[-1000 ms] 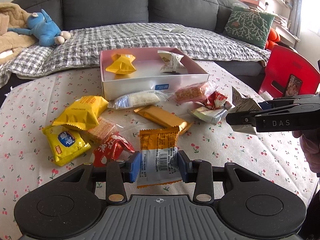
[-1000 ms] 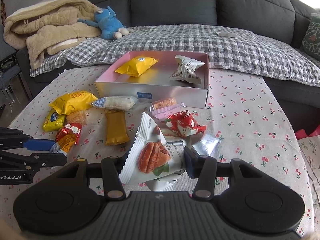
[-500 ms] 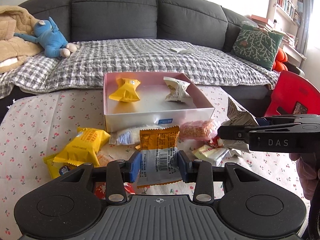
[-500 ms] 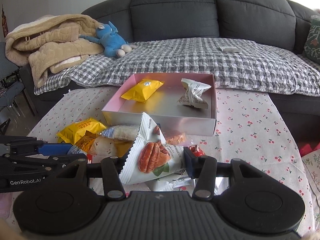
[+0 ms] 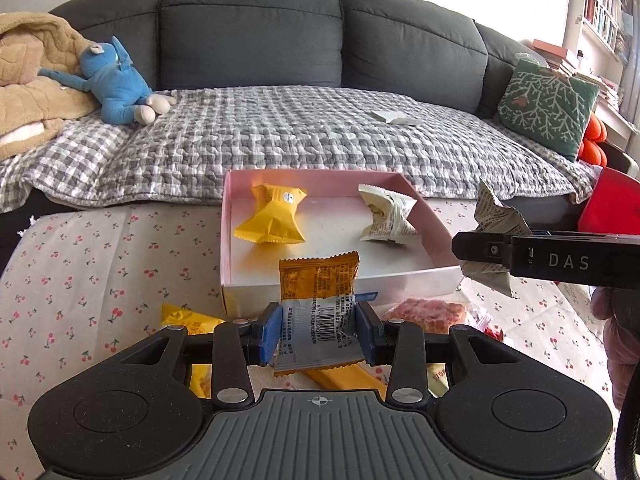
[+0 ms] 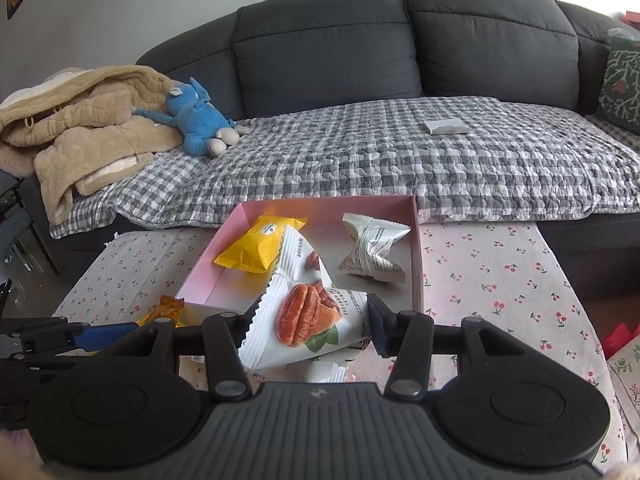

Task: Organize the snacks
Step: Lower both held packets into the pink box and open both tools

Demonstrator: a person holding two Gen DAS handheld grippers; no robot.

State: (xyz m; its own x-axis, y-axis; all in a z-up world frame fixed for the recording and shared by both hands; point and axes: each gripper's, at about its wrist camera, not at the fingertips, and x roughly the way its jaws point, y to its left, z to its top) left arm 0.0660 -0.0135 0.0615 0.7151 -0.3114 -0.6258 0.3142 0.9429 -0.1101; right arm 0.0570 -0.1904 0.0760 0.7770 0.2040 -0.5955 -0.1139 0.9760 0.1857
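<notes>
My left gripper (image 5: 316, 326) is shut on an orange and silver snack packet (image 5: 318, 292), held above the table in front of the pink box (image 5: 340, 282). My right gripper (image 6: 308, 322) is shut on a white pecan snack packet (image 6: 304, 312), held near the box's front edge (image 6: 200, 294); it also shows at the right of the left wrist view (image 5: 490, 240). Inside the box lie a yellow packet (image 5: 272, 220) and a white packet (image 5: 386, 216).
Several loose snacks lie on the cherry-print tablecloth (image 5: 100, 264) in front of the box, among them a pink bar (image 5: 426, 312) and a yellow packet (image 5: 186, 318). A grey sofa with a checked blanket (image 5: 300, 132), a blue plush toy (image 5: 120, 82) and a red chair (image 5: 610, 202) stand beyond.
Both grippers have risen and moved forward toward the pink box, each keeping its packet. The loose snacks now lie lower in view, partly hidden under the grippers.
</notes>
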